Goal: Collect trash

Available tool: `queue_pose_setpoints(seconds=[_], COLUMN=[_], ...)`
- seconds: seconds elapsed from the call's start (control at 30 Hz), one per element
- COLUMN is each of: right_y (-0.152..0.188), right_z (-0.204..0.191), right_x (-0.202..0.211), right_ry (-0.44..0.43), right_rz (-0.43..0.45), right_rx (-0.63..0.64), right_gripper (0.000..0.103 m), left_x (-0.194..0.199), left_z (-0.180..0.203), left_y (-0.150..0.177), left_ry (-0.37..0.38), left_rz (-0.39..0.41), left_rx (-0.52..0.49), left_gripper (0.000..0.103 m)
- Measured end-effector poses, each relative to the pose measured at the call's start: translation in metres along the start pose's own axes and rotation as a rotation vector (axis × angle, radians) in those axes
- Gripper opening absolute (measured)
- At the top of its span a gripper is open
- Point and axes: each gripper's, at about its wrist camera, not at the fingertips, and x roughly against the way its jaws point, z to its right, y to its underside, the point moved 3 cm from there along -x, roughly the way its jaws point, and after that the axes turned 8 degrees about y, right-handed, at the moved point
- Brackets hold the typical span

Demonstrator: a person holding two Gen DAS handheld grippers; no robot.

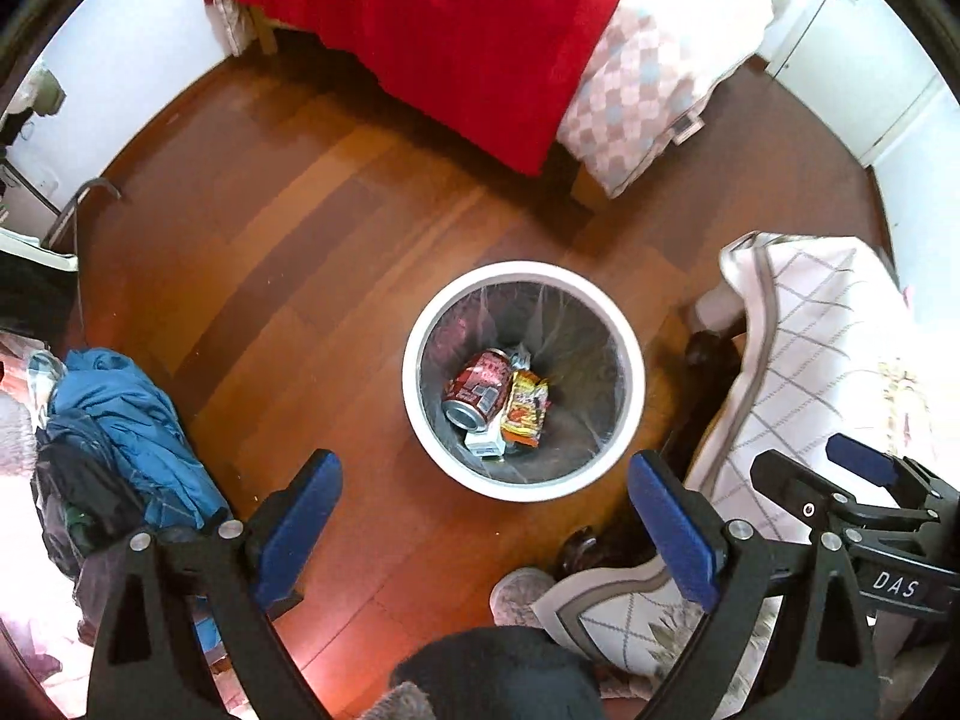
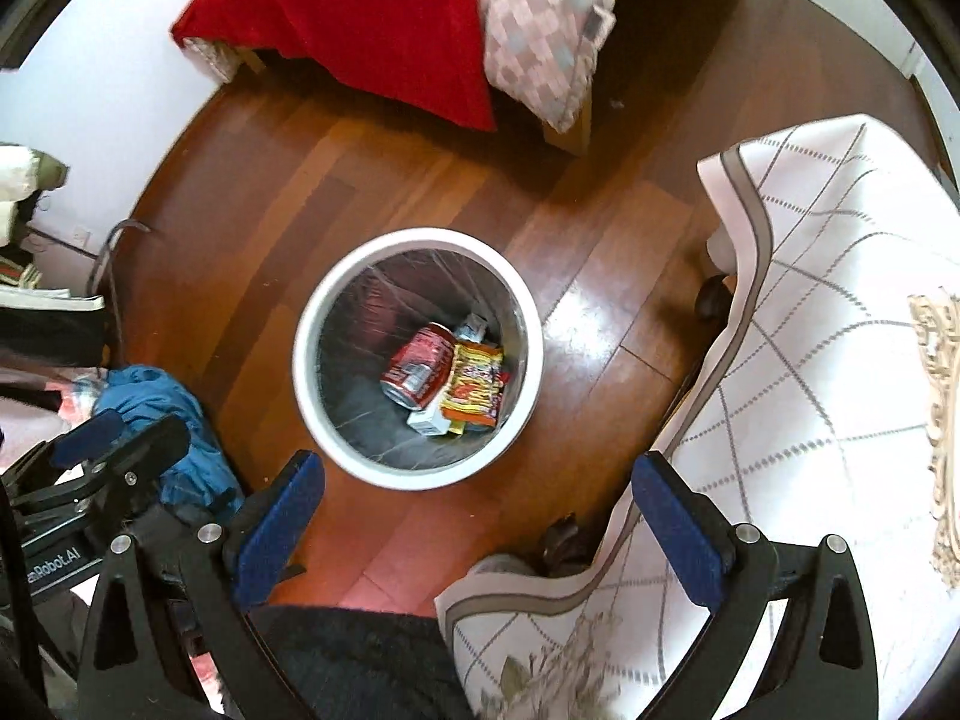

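White bin [image 1: 420, 324] on the wooden floor [image 1: 288, 228], with both tools hanging above it, spread wide and holding nothing.

Inside the lined bin lie a red can [image 1: 477, 387] on its side, a yellow and red snack wrapper [image 1: 527, 411] touching it, and a small white carton [image 1: 485, 443] partly under both. The left tool [image 1: 486, 534] shows 2 blue pads [image 1: 297, 525] far apart, the bin sitting between and beyond them; the right tool [image 2: 474, 525] shows the same wide gap, with the bin just ahead of its left pad [image 2: 279, 531]. A bed draped in a red blanket [image 1: 456, 42] and a checked quilt [image 1: 636, 102] stands beyond the bin. A white cloth with a grey grid [image 2: 810, 312] hangs to the right, and blue clothes [image 1: 129, 420] are heaped to the left.
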Motion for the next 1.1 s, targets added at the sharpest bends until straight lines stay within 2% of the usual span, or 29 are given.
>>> queue_pose_setpoints(seconds=[0.23, 0.5, 0.6, 0.8, 1.1], right_y=[0.021, 0.045, 0.053, 0.063, 0.074], right_z=[-0.001, -0.013, -0.020, -0.026, -0.028], right_x=[0.074, 0.167, 0.203, 0.250, 0.289], right_ry=[-0.064, -0.172, -0.207, -0.270, -0.317], right_rz=[0.078, 0.160, 0.188, 0.201, 0.210], right_rx=[0.019, 0.062, 0.096, 0.129, 0.162], right_gripper=[0.103, 0.103, 0.103, 0.103, 0.103], left_x=[0.074, 0.149, 0.168, 0.198, 0.222], left_z=[0.011, 0.022, 0.024, 0.031, 0.043], left_y=[0.015, 0.027, 0.030, 0.034, 0.042], left_ry=[0.046, 0.125, 0.147, 0.194, 0.243], left_rz=[0.088, 0.144, 0.157, 0.184, 0.200], left_rx=[-0.015, -0.034, -0.032, -0.036, -0.047], left_gripper=[0.097, 0.097, 0.097, 0.097, 0.097])
